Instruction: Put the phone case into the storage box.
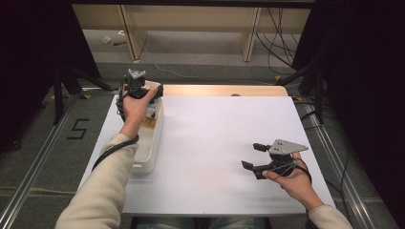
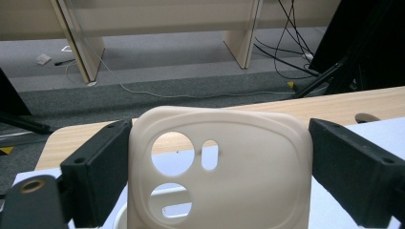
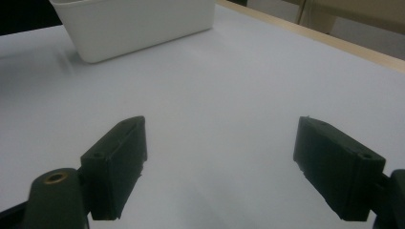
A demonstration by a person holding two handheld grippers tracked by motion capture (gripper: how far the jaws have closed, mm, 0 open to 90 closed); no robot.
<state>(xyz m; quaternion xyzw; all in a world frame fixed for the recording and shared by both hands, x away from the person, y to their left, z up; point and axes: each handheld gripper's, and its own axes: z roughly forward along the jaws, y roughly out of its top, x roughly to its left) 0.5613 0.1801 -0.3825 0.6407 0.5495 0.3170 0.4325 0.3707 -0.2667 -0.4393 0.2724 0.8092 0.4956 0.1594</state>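
A cream phone case (image 2: 239, 171) with round camera cut-outs stands upright between my left gripper's jaws, and both black pads (image 2: 102, 167) press on its sides. In the high view, my left gripper (image 1: 137, 87) is held above the far end of a white bin (image 1: 155, 138) at the table's left side. My right gripper (image 1: 251, 156) hovers low over the white table top at the near right, pointing left. Its jaws are open with nothing between them. The right gripper view looks past its fingers (image 3: 119, 157) toward the bin (image 3: 133, 24).
The bin holds several small items that I can only partly make out (image 1: 149, 119). A white sheet (image 1: 224, 133) covers the table, with a wooden strip (image 1: 224, 90) along the far edge. Beyond it are grey floor, cables and furniture legs.
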